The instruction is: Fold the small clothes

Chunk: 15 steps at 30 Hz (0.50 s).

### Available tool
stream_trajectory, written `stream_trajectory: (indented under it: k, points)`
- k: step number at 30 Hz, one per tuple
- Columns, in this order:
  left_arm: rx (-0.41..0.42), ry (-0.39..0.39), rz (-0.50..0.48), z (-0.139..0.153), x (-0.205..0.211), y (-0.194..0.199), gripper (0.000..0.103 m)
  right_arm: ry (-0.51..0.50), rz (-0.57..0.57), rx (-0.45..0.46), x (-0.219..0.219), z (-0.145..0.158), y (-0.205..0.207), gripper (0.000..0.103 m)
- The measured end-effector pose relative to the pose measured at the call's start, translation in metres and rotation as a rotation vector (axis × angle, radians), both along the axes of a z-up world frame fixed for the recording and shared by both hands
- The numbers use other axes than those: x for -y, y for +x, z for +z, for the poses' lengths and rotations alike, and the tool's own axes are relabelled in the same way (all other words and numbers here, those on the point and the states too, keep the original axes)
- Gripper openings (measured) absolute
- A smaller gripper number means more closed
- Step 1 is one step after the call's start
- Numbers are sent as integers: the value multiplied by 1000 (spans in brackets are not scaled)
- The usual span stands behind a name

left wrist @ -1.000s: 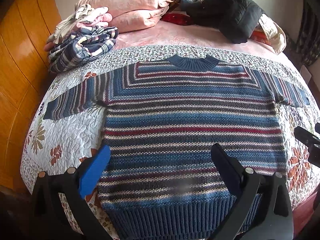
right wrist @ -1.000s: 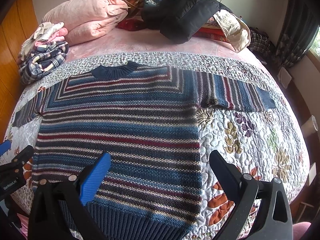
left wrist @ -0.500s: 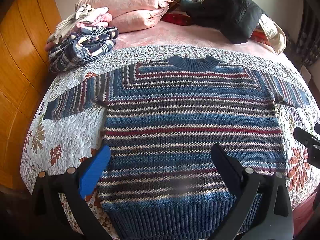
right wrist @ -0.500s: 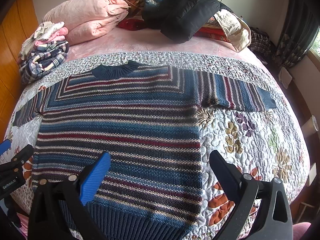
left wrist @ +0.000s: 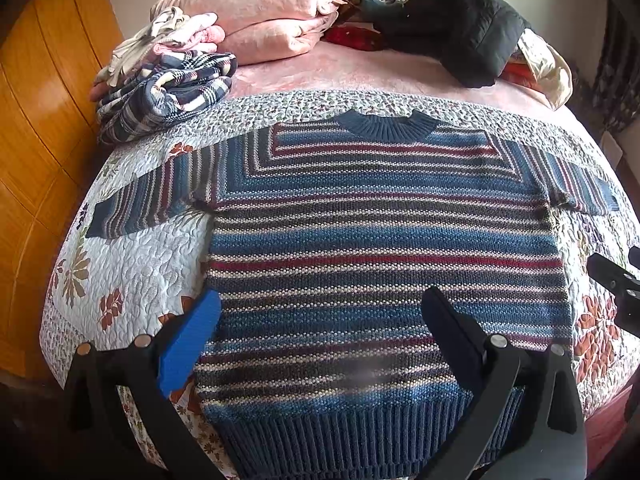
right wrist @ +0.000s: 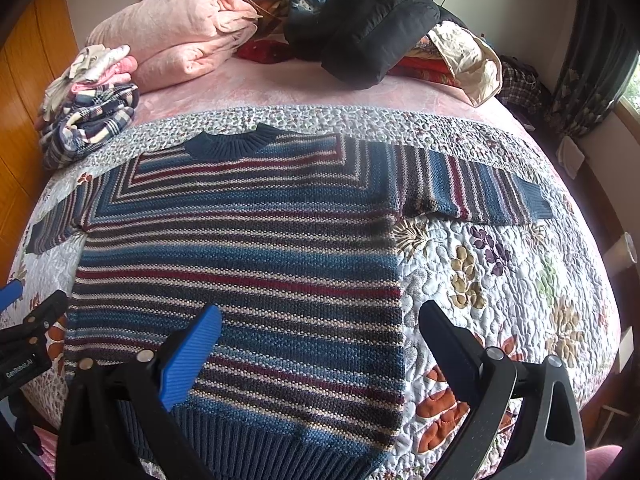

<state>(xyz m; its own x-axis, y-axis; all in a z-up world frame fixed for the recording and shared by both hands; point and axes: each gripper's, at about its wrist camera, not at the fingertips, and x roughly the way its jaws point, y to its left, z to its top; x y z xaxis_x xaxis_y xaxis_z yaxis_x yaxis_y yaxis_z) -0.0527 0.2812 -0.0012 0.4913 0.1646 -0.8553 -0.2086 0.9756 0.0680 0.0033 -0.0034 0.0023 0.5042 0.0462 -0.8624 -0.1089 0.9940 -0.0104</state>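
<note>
Left wrist view: your left tongs [left wrist: 320,320] hang w/ fingers wide apart over the lower part of the striped sweater [left wrist: 380,248], holding nothing. Blue pad [left wrist: 190,344] sits at the sweater's left edge, lower left of frame; black finger [left wrist: 452,332] is over the knit body, lower right. Sweater lies flat & face up on the floral quilt [left wrist: 136,264] across the bed, collar [left wrist: 386,126] toward top centre of frame, both sleeves spread out to the sides, ribbed hem at the bottom edge.

Right wrist view: your right tongs [right wrist: 320,328] are also spread apart & empty. Blue pad [right wrist: 192,360] is over the sweater's lower body, black finger [right wrist: 448,340] over bare quilt just beside the sweater's side edge. Part of the left tongs shows at far left of frame.

Upper left of frame: plaid bundle [right wrist: 90,120] & folded pink blanket [right wrist: 176,32]. Top centre: black jacket [right wrist: 368,28], well apart from the sweater.
</note>
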Motion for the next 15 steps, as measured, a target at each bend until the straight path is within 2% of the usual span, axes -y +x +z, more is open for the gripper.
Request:
stream_trajectory:
  k: [15]
  points:
    - [7, 7, -8, 2, 5, 2, 100, 2, 0, 8, 0, 3, 1, 99]
